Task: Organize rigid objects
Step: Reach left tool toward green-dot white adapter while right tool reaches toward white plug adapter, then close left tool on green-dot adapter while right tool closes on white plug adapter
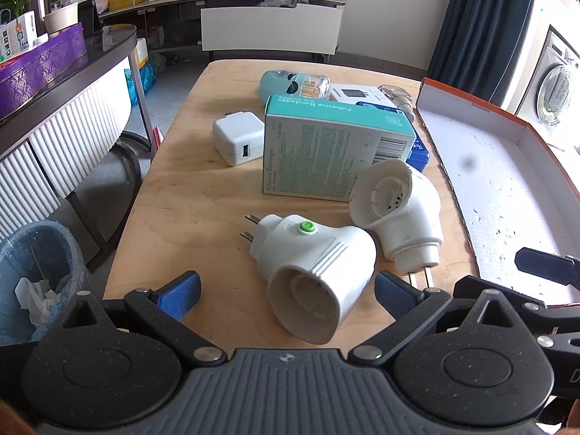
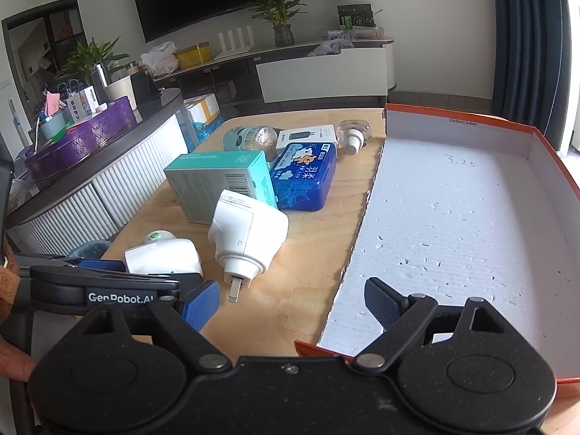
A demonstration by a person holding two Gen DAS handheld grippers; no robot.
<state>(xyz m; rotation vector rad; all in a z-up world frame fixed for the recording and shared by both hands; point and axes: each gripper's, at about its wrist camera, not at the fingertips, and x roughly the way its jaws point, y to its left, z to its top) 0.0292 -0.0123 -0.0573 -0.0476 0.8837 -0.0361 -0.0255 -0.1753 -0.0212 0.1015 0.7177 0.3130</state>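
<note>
Left wrist view takes in the wooden table [image 1: 174, 195] first, with the orange-edged cardboard tray [image 1: 507, 181] (white inside) along its right side. Next in size, the teal bandage box [image 1: 326, 145] lies mid-table, just behind two white plug-in socket adapters: one with a green button [image 1: 308, 272] lies on its side right in front of the left gripper [image 1: 286, 290], whose blue-padded jaws are spread wide and hold nothing; the other adapter [image 1: 402, 210] leans against the box. A blue tissue case [image 2: 304, 177] and a white charger [image 1: 239, 137] sit nearby. The right gripper [image 2: 290, 301], jaws wide apart and empty, hovers over the tray's near edge.
</note>
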